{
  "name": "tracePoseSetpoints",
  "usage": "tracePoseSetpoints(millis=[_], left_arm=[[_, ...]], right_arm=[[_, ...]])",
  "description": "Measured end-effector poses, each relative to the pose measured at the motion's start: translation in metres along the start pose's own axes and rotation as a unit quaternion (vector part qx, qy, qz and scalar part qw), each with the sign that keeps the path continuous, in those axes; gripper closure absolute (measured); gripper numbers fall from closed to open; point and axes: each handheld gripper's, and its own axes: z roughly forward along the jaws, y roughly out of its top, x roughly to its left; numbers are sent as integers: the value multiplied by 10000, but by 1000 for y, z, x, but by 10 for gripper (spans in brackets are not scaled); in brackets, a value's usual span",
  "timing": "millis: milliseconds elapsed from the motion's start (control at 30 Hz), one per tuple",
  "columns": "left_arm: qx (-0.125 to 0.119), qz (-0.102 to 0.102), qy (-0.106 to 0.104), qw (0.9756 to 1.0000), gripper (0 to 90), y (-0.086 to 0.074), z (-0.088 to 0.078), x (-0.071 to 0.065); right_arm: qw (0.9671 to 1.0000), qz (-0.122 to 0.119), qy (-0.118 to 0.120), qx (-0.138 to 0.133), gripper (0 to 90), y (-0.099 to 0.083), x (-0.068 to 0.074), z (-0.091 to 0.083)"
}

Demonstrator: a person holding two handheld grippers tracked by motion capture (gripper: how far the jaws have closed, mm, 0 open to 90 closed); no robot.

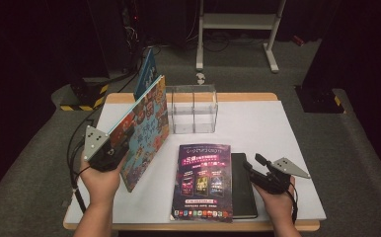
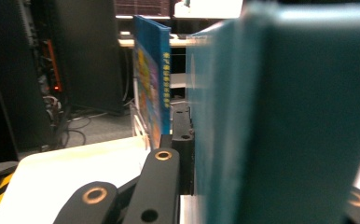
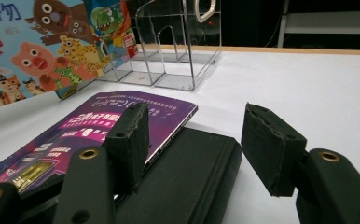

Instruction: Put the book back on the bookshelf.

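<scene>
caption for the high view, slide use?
Left gripper clamps an upright picture book beside a clear acrylic organizer; right gripper hovers open over a black notebook.

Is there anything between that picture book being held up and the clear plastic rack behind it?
Nothing visible. The left gripper holds the colourful cartoon picture book upright just left of the clear plastic rack; the bare white table lies between them.

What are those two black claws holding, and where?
Left gripper clamps the colourful picture book by its lower edge, standing it up; right gripper holds nothing.
</scene>
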Motion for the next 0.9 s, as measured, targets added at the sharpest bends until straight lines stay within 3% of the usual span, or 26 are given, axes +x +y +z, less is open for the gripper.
tracePoseSetpoints(millis=[533, 900], left_arm=[[-303, 139, 364, 9988, 813, -6, 58, -22], [-382, 386, 581, 9968, 813, -22, 94, -26]], right_arm=[[9999, 4, 102, -15, 418, 1, 3, 0], [9998, 15, 193, -39, 419, 1, 5, -1]])
